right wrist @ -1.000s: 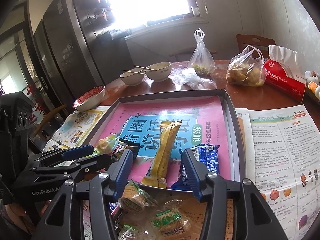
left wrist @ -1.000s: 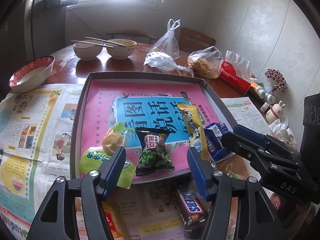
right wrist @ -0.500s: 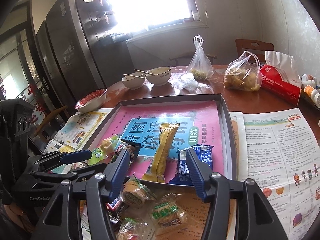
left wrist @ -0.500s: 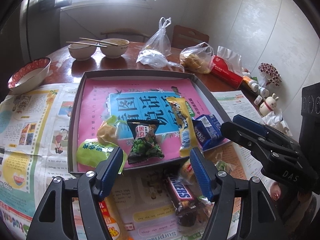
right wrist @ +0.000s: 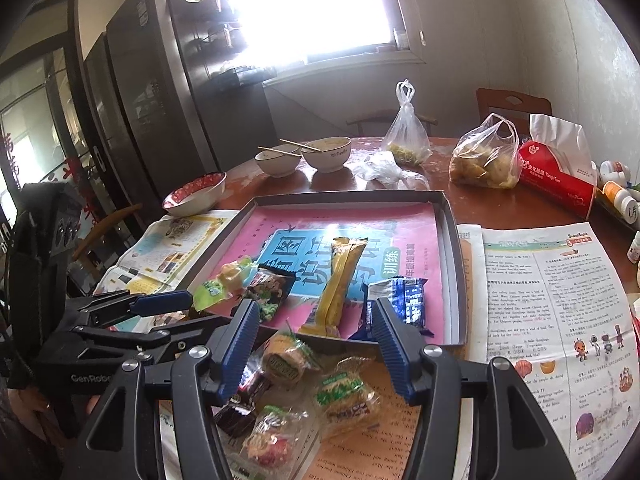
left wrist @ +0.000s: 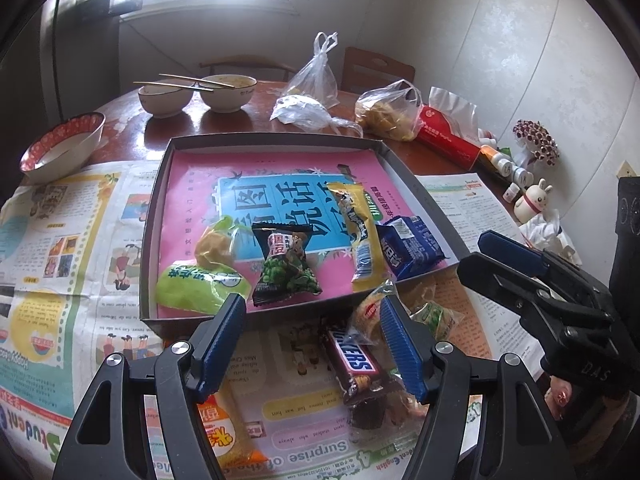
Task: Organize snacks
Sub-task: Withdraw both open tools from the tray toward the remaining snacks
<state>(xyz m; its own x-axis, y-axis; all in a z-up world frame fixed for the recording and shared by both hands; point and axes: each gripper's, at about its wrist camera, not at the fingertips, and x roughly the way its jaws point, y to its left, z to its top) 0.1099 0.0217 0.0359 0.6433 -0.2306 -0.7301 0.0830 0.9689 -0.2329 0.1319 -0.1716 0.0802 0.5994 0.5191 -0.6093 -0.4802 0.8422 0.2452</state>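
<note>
I'm filling the grey tray (left wrist: 154, 216) along its near edge, where five packets already lie in a row so each stays reachable. My left gripper (left wrist: 310, 344) hangs over the newspaper below that edge, jaws spread around the Snickers bar (left wrist: 354, 360), my likely next pick. My right gripper (right wrist: 314, 344) hangs spread and empty above the loose wrapped snacks (right wrist: 346, 394).

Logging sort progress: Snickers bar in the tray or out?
Out. The Snickers bar lies on the newspaper in front of the tray's near wall.
</note>
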